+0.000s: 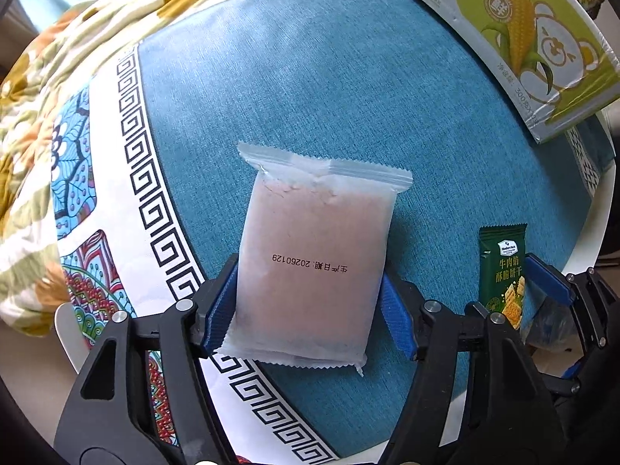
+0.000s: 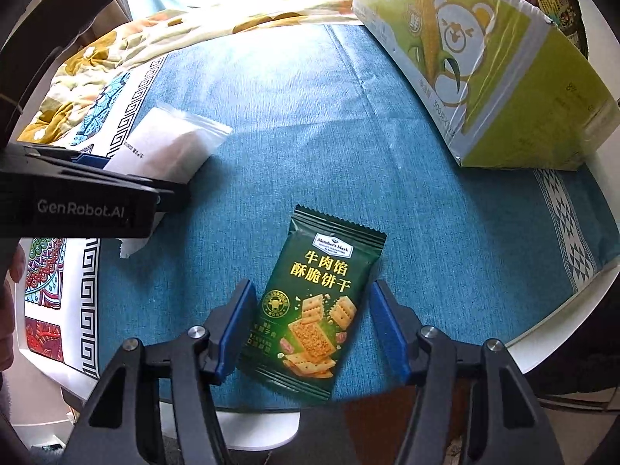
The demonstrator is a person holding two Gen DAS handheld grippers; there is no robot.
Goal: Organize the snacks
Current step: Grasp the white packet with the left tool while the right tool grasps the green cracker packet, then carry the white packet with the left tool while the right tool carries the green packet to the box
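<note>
- A blue tablecloth (image 2: 310, 135) with a white key-pattern border covers the round table; everything else sits on it
- The green corn box (image 2: 484, 69), printed with a bear and a corn cob, stands at the far right edge of the cloth, with a dark snack bag poking up behind it
- The frosted white packet (image 1: 314, 263) lies flat near the cloth's left border, well apart from the corn box; pinkish contents show through it, a date is stamped across its face, and both ends have zigzag seals
- The green biscuit packet (image 2: 314, 306) lies nearer the front edge, to the right of the white packet, showing yellow Chinese lettering and pictured crackers
- The left gripper (image 1: 310, 302) straddles the white packet, its blue pads (image 1: 223, 306) pressed against or just at the packet's two sides
- The right gripper (image 2: 310, 325) is spread wide around the biscuit packet, left pad close to its edge, right pad clearly off it, nothing held
</note>
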